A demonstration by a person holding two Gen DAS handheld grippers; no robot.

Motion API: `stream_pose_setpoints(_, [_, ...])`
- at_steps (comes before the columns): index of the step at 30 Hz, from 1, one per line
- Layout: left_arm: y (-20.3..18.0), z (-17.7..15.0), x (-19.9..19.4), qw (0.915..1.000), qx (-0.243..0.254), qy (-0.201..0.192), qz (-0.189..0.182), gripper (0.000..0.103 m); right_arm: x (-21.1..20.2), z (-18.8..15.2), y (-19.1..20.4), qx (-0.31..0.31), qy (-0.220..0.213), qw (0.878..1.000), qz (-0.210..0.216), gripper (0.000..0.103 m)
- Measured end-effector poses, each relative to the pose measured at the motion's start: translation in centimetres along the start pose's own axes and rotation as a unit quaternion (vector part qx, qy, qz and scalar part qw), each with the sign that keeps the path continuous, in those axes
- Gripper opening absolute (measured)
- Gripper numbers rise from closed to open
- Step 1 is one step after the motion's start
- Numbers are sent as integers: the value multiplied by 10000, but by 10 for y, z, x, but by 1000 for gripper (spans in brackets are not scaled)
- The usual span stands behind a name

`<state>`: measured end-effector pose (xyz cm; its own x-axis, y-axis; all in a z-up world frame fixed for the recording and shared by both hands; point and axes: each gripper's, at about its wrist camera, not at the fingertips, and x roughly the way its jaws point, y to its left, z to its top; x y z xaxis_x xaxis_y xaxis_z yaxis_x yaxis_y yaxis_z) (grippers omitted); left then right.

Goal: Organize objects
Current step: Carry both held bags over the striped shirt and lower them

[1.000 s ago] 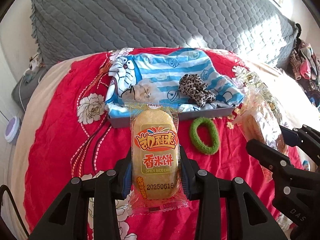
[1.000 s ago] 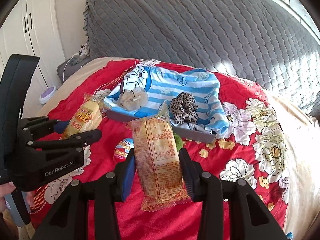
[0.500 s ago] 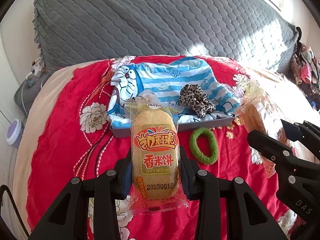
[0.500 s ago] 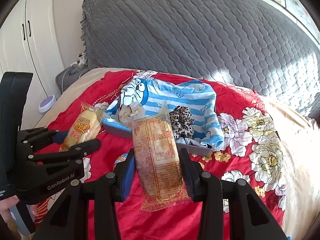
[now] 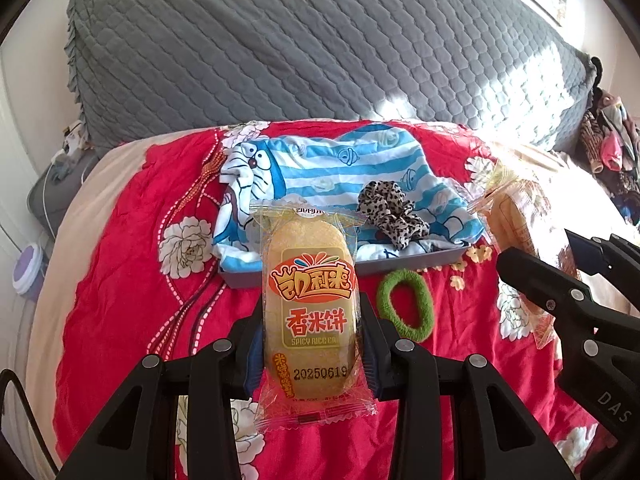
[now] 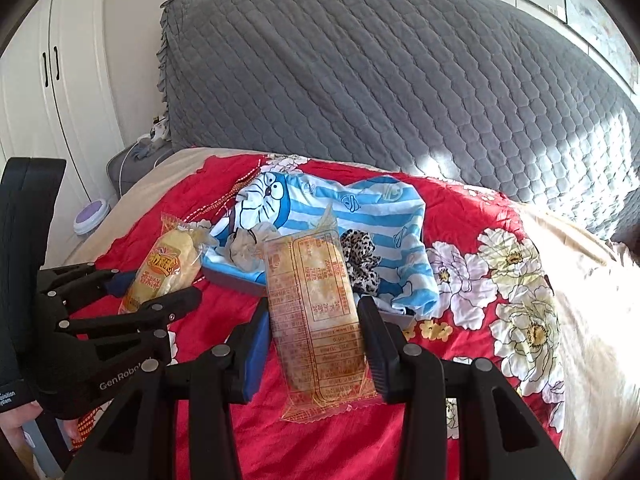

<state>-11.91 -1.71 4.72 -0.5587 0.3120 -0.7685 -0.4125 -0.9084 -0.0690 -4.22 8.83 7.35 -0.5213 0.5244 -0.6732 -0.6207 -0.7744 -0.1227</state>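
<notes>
My left gripper (image 5: 311, 344) is shut on a yellow rice cracker packet (image 5: 310, 304), held upright above the red bedspread; the packet also shows in the right wrist view (image 6: 166, 268). My right gripper (image 6: 314, 344) is shut on a second rice cracker packet (image 6: 316, 312), label side up; it also shows at the right of the left wrist view (image 5: 516, 232). A grey tray (image 5: 412, 262) ahead holds a blue striped Doraemon cloth (image 5: 320, 168) and a leopard scrunchie (image 5: 392, 208). A green hair tie (image 5: 406, 304) lies on the bed before the tray.
The red floral bedspread (image 5: 120, 264) covers the bed, with a grey quilted headboard (image 5: 320, 48) behind. A crumpled grey scrunchie (image 6: 248, 248) lies on the tray's left part. A purple-lidded jar (image 6: 92, 216) stands off the bed's left side. Clothes (image 5: 608, 136) hang at far right.
Both grippers have lifted and drawn back from the tray with their packets still held. The small egg-shaped toy seen by the right wrist earlier is now hidden.
</notes>
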Motion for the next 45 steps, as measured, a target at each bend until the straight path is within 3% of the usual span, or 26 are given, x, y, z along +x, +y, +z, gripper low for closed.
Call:
stream_pose_setpoints(26, [0,26,11,9998,-15,-173,-13,41,7,23,-4,-12,-212,9998,-62,43])
stream_pose_setpoints(45, [0,60,61,9997,-160,-88,-147,41,55,52,-25,25,-119,9999,58,43])
